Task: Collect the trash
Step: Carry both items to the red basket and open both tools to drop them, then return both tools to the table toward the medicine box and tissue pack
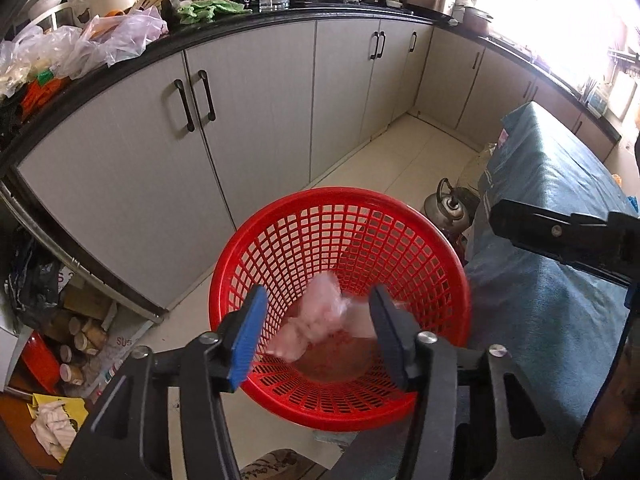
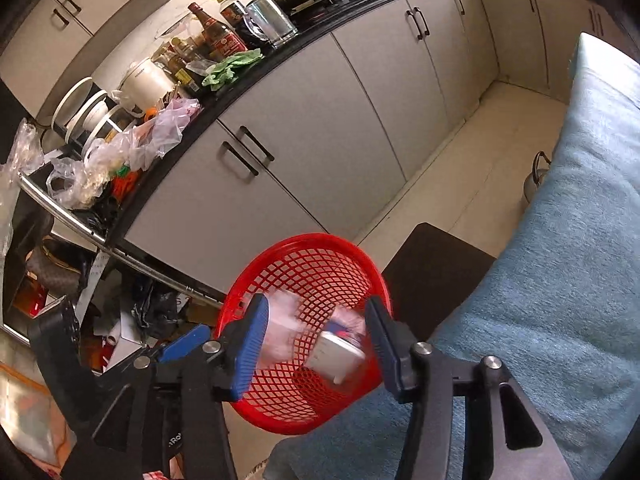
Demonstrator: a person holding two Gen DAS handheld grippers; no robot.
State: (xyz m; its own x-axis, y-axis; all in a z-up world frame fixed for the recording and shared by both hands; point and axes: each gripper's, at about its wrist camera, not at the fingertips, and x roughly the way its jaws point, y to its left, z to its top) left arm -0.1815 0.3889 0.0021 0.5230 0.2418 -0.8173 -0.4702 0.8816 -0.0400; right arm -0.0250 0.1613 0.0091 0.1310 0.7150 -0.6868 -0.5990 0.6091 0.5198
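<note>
So we're mid-dump here, as far as we can judge. Both hand-held grippers hang over the red basket, which sits on the floor between the cabinets and a blue-covered bed.

The left hand-held gripper has its jaws standing apart, and a pinkish crumpled bag sits between them, over the basket's mouth. It's blurred, and we see a gap on the blue pad's side, so it looks let go and dropping in. The right hand-held gripper is likewise parted, with a white packet and some clear wrapper between the pads, also smeared, seemingly falling into the basket.

Still to do, we'd guess: plenty. The surface carries loose plastic bags, and there's a clutter of paper and bags on the floor under the shelf at the left.

Hard to tell: whether either piece still brushes a pad, what the white packet actually is, and what already lies at the basket's bottom. The window glare wipes out the far corner.
</note>
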